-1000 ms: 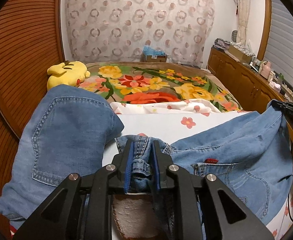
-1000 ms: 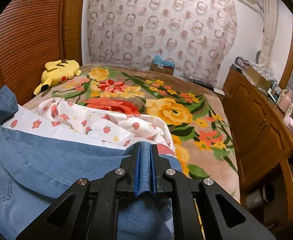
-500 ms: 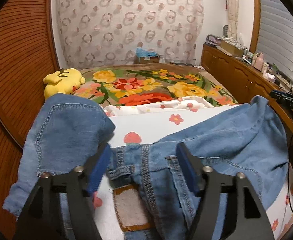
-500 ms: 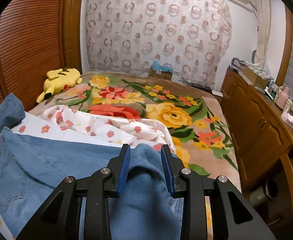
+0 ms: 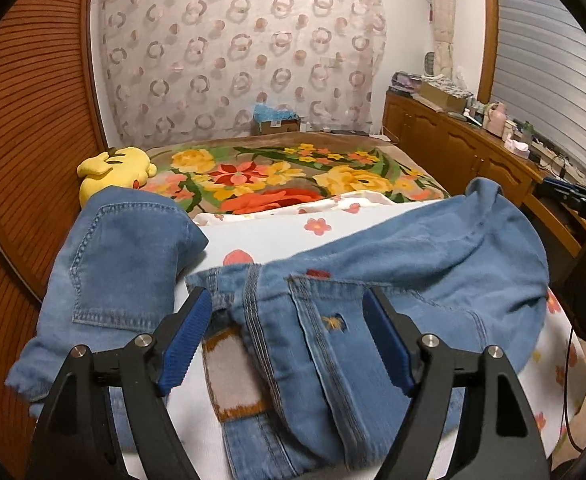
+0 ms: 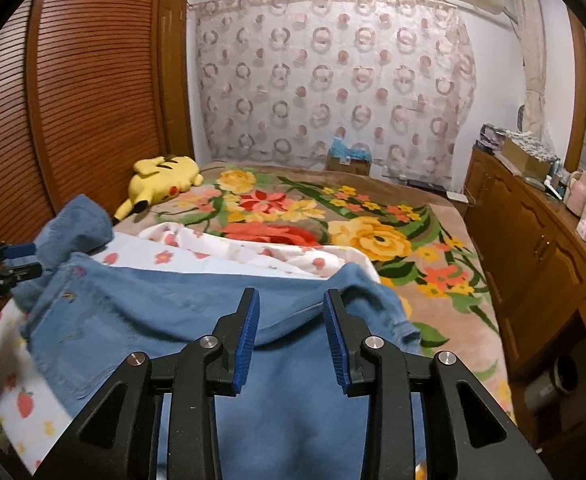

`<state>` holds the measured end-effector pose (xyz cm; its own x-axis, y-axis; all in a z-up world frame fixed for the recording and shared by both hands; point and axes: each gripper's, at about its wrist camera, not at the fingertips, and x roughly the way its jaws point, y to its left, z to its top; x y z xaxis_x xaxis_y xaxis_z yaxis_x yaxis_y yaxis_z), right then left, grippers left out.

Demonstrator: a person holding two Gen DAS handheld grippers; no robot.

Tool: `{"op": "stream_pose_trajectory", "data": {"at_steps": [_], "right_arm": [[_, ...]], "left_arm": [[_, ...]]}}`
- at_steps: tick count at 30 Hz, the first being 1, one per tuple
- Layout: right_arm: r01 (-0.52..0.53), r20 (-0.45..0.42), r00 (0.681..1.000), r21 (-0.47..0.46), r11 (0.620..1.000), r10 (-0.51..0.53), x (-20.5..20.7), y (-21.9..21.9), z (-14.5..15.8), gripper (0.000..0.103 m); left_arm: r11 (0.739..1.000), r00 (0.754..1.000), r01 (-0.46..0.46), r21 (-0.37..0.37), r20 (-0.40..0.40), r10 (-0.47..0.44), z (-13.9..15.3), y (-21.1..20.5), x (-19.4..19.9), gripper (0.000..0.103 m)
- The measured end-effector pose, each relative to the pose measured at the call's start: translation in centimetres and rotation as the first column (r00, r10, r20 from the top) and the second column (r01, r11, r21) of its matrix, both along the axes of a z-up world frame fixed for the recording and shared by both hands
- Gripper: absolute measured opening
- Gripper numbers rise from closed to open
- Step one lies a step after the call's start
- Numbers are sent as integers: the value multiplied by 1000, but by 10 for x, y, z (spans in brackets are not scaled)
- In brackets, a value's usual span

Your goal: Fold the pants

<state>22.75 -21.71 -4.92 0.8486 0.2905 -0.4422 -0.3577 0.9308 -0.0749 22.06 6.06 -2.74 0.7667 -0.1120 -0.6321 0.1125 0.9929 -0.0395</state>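
Note:
Blue denim pants [image 5: 393, 264] lie across a white floral sheet [image 5: 277, 236] on the bed. In the left wrist view the waistband with its leather label [image 5: 233, 376] lies between the blue pads of my left gripper [image 5: 289, 336], which is open wide and holds nothing. A back-pocket part [image 5: 125, 264] is bunched at the left. In the right wrist view the pants [image 6: 165, 312] spread leftward, and a leg fold lies under my right gripper [image 6: 291, 332], which is open and empty. The left gripper [image 6: 1, 268] shows at the far left.
A floral blanket [image 6: 373, 232] covers the far bed. A yellow plush toy [image 6: 165, 176] lies at its left by the wooden slatted wall [image 6: 73, 100]. A wooden cabinet [image 6: 541, 240] with clutter runs along the right. A cardboard box [image 6: 349, 160] stands before the curtain.
Both grippers were shut on the denim a second ago. Both have opened and let the pants go. The pants now lie loose on the sheet, and both grippers have pulled back a little.

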Motion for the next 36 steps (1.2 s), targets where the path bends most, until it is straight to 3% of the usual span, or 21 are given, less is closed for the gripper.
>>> {"op": "stream_pose_trajectory", "data": {"at_steps": [10, 24, 34, 36], "right_arm": [[-25, -20, 999, 29, 999, 26, -52, -11, -22, 39], [-26, -108, 994, 32, 999, 30, -99, -9, -54, 43], [-16, -168, 986, 20, 1000, 19, -78, 1, -63, 43], [-17, -181, 983, 12, 1000, 19, -71, 2, -64, 43]], "left_arm": [[1000, 1000, 19, -4, 16, -19, 0, 2, -48, 79], [1000, 1000, -13, -12, -19, 13, -35, 21, -102, 79], [1000, 997, -20, -8, -71, 19, -62, 28, -104, 78], [1000, 996, -18, -16, -88, 17, -67, 30, -100, 73]]}}
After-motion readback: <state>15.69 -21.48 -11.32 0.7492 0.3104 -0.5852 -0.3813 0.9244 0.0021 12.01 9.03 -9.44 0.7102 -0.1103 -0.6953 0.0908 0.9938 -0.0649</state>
